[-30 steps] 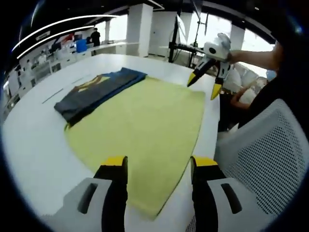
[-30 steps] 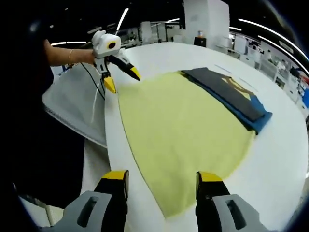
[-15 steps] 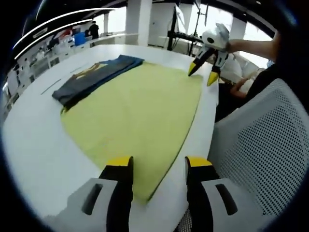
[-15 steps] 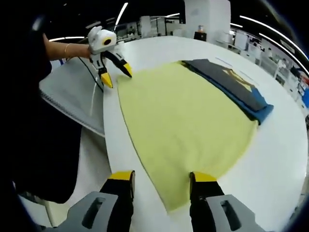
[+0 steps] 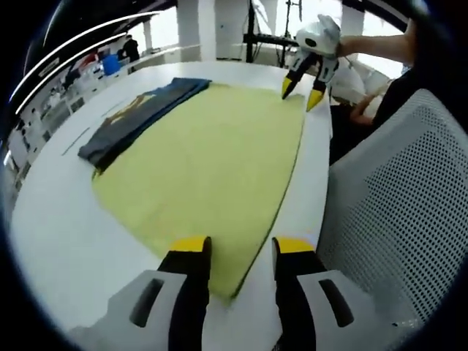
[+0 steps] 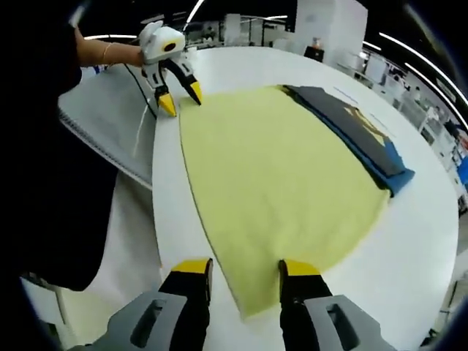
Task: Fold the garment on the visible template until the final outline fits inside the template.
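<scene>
In the left gripper view, the left gripper (image 5: 238, 252) rises at the bottom centre, jaws open astride the near corner of the yellow garment (image 5: 212, 153), which lies flat on the white tabletop (image 5: 51, 219). Beyond it, upper left, lies a folded dark blue garment (image 5: 135, 117). At the top right, the right gripper (image 5: 301, 86) hovers with jaws apart at the far corner. A mesh chair (image 5: 387, 212) stands at the right.
</scene>
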Available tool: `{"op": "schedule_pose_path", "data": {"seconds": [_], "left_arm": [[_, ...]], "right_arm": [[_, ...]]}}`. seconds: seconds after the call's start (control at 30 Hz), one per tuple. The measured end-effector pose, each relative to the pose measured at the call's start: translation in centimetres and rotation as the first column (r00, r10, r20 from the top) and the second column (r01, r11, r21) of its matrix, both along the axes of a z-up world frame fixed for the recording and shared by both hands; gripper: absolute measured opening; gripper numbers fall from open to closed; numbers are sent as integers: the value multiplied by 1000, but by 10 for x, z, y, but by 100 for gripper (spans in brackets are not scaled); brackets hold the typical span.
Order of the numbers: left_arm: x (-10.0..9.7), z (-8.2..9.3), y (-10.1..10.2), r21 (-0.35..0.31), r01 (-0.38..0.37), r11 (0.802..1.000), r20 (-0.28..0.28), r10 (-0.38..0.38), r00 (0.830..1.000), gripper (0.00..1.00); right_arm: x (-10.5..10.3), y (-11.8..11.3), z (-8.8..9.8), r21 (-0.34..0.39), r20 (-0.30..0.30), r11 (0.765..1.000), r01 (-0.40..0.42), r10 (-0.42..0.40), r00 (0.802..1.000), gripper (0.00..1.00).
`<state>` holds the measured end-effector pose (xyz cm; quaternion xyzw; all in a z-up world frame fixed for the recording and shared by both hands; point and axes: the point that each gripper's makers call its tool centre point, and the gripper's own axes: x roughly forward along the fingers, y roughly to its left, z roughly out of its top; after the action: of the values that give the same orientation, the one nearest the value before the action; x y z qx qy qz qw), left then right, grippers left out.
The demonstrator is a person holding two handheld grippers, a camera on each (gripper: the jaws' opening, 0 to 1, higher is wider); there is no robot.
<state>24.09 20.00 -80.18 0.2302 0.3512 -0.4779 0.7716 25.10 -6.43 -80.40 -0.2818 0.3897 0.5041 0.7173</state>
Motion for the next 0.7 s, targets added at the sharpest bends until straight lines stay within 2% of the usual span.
{"op": "schedule_pose_path", "data": {"seconds": [0.2, 0.27, 0.4, 0.7], "left_arm": [[2, 3, 1, -10, -12, 1000, 7, 12, 1000, 27], [3, 2, 2, -15, -26, 1000, -1, 26, 1000, 23], [5, 1, 2, -7, -35, 999, 6, 35, 999, 20], [10, 1, 1, 8, -61, 998, 14, 61, 998, 8]], "right_arm": [[0, -1, 1, 10, 7, 1000, -5, 5, 1000, 31], [1, 0, 1, 14, 11, 1000, -9, 9, 1000, 25], [2, 0, 1, 12, 14, 1000, -6, 6, 1000, 23], [14, -3, 0, 6, 48, 999, 40, -40, 998, 4]]}}
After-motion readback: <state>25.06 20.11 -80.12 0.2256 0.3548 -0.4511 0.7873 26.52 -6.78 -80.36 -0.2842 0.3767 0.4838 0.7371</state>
